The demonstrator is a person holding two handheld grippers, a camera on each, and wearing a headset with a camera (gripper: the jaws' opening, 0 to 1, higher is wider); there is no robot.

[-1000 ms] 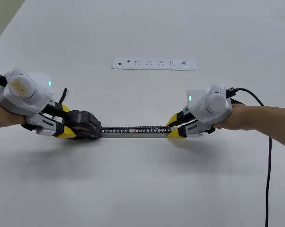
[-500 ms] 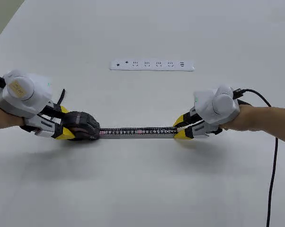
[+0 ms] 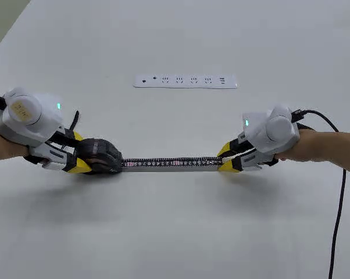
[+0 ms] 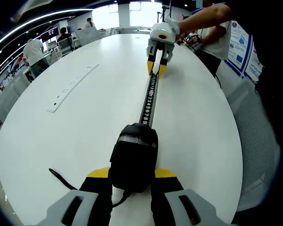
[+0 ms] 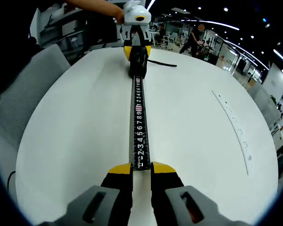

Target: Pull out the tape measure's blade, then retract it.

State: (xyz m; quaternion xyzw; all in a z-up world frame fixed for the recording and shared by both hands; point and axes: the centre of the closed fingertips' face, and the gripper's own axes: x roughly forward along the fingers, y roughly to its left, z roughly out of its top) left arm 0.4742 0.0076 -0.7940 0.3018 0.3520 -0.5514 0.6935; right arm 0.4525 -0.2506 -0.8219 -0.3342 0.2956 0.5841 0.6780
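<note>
The black tape measure case rests on the white table, held between the yellow-tipped jaws of my left gripper, which is shut on it. Its black blade with white numbers lies flat on the table, stretched to the right. My right gripper is shut on the blade's end hook. The right gripper faces the left gripper along the blade.
A white power strip lies flat beyond the blade. A black cable trails from the right gripper toward the near table edge. A grey chair stands by the table, and people stand far off.
My right gripper has moved further right with the blade's end, so more blade shows out of the case. The left gripper and case have stayed about in place.
</note>
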